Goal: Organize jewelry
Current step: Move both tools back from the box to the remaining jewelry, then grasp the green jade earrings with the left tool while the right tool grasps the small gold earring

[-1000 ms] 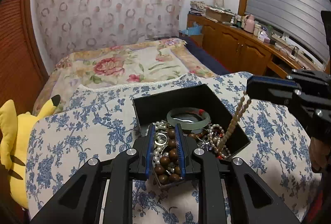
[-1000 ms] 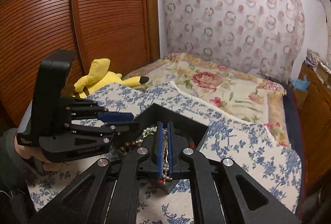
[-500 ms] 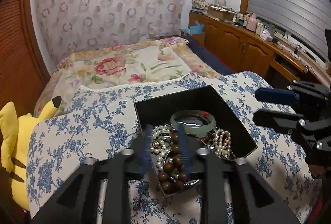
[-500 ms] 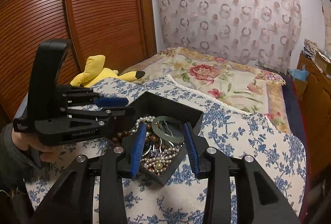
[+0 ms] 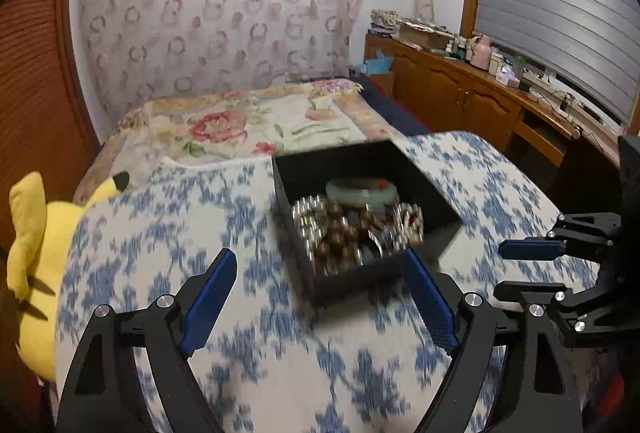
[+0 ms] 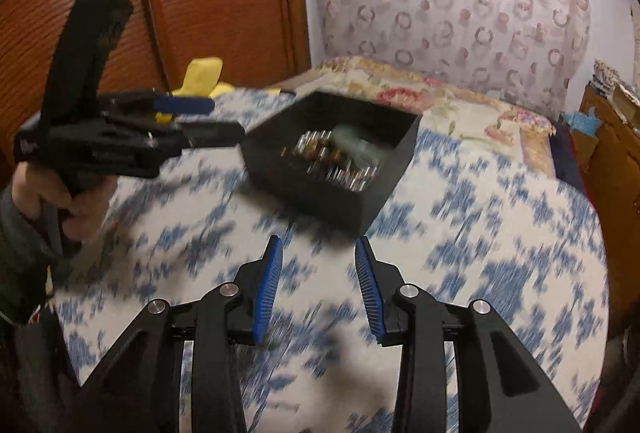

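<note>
Two handheld grippers hover empty above a blue-and-white floral cloth [image 5: 160, 233]. The left gripper [image 5: 320, 297] has its blue-padded fingers spread wide; the right gripper [image 6: 318, 287] is parted more narrowly. Just beyond both sits an open black box [image 5: 424, 193], blurred, heaped with bead strings and pearls and a pale green bangle [image 5: 362, 191]. A yellow plush toy [image 5: 36, 245] lies at the left.

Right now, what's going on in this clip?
A person holds a gripper in each hand over a bed with a blue-flowered cover. A black box of jewelry sits on it: a green bangle, pearls and brown beads. The left gripper and right gripper are both open, hold nothing, and sit short of the box. The view is motion-blurred.
</note>
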Motion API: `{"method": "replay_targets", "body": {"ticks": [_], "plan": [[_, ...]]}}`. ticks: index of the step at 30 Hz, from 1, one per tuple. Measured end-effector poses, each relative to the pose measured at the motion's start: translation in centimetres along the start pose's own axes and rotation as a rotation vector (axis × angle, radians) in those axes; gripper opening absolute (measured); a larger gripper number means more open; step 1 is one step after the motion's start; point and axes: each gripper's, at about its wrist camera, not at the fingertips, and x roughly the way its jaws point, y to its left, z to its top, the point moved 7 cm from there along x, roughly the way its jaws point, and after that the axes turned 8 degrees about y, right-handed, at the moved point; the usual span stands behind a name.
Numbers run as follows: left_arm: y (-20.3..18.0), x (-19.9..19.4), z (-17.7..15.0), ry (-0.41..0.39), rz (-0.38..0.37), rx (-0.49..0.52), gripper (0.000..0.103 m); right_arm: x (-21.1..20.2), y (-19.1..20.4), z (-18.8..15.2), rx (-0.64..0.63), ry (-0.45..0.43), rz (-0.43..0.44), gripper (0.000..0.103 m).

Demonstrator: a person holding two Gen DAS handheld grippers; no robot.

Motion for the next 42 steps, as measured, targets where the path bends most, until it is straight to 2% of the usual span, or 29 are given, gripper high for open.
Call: {"method": "replay_targets", "body": {"ticks": [4,10,16,19,25,31,37,40,42], "plan": [[-0.2,-0.3,-2.5,0.03,-0.013,-0.012,0.082,0.6,1.4,-2.2,-0.001,0.042,0.03,0.037],[-0.4,-0.4,-5.1,0.064,-0.027,-0.021,0.082,1.2,3.2,-3.5,-0.018,0.074,0.06,0.031],[-0.4,-0.3,-5.8,0.076,-0.03,-0.025,0.082,2.0,3.5,-3.6,-0.01,0.097,0.054,0.024],[-0.6,-0.4,-5.8,0.074,-0.035,-0.023,0.082,2.3,3.4,-3.6,-0.001,0.104,0.062,0.015],[-1.7,-0.1,-6.1,0.09,-0.049,-0.005,0.082,1.0,2.8,-3.0,0.028,0.055,0.078,0.015],[-3.7,0.5,-6.3,0.107,-0.08,0.027,0.082,-0.9,0.9,-2.4,0.068,0.002,0.059,0.015],[-6.2,0.8,-6.6,0.117,-0.114,0.064,0.082,-2.0,-0.5,-3.0,0.075,-0.014,0.003,0.015],[-7.4,0.8,-6.8,0.123,-0.14,0.085,0.073,-2.1,-1.6,-3.9,0.101,-0.005,-0.014,0.015],[-8.4,0.9,-6.9,0.129,-0.15,0.105,0.061,-2.3,-2.0,-4.6,0.117,-0.002,-0.023,0.015]]}}
